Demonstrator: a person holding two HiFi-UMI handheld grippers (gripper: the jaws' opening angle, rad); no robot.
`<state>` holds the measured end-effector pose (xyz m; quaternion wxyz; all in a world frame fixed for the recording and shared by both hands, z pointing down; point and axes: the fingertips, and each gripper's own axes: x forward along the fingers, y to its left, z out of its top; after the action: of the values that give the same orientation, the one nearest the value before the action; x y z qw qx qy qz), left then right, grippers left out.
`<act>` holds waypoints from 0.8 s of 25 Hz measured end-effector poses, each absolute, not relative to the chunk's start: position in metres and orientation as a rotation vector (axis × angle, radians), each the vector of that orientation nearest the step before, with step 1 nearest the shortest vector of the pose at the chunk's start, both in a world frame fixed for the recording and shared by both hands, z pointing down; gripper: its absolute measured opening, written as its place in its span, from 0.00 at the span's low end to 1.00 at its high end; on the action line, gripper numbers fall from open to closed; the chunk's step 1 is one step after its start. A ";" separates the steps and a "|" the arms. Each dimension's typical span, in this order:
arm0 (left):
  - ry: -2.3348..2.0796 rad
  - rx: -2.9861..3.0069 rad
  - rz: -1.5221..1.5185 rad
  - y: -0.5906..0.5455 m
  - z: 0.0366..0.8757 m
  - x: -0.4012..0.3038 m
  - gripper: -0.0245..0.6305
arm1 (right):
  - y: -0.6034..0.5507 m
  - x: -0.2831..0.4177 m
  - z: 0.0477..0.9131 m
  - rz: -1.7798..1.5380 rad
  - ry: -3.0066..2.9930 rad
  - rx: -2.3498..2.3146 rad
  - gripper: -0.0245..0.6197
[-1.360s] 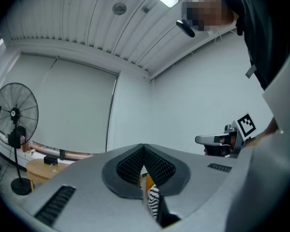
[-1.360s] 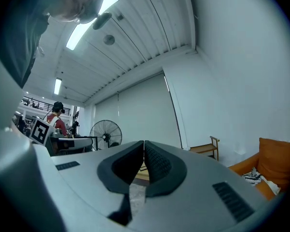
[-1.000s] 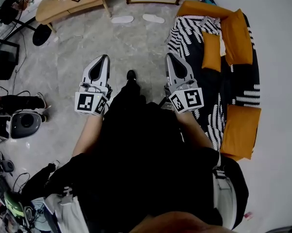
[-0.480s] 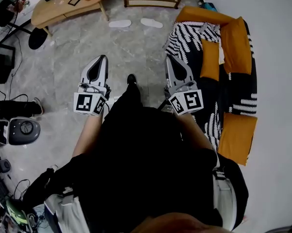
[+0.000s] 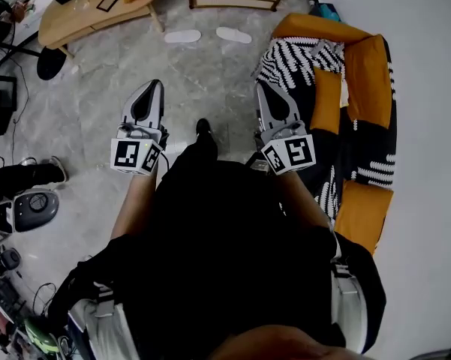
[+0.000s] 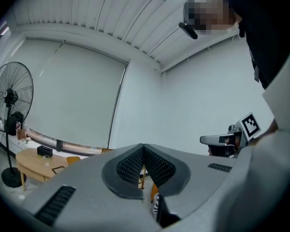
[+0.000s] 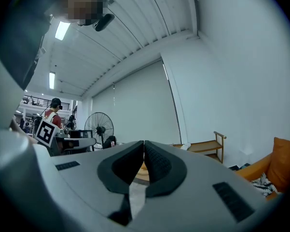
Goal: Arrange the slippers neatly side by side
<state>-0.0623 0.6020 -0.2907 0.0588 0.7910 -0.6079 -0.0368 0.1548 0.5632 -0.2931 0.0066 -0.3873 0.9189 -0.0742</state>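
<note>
Grey floor (image 5: 90,103) w/ white slippers (image 5: 182,36) up ahead; left tool (image 5: 156,84) & right tool (image 5: 260,85) both closed, empty.

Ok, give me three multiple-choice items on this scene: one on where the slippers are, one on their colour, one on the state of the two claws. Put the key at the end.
1. Where do the slippers lie?
A) inside a box
B) on the floor in front of the wooden shelf
C) on a chair seat

2. What colour are they?
A) white
B) orange
C) black

3. How do the left claw and the right claw stand?
A) both wide open
B) each shut on a slipper
C) both shut and empty

Key:
1 B: the head view shows them on the grey floor just below the shelf.
2 A: both are plainly white.
3 C: each gripper view shows its claw closed with nothing inside.
</note>
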 end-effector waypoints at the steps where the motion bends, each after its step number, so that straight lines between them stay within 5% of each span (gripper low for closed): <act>1: -1.838 2.398 -0.111 0.593 -0.291 -0.067 0.06 | 0.555 0.150 -0.294 -0.230 2.878 -1.212 0.09; 20: -1.804 2.405 -0.206 0.488 -0.279 -0.108 0.06 | 0.464 0.126 -0.298 -0.176 2.864 -1.294 0.09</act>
<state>-0.1080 0.4882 -0.2794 0.0640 0.7965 -0.5974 -0.0682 0.1257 0.4640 -0.2975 -0.0031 -0.4111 0.9099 -0.0560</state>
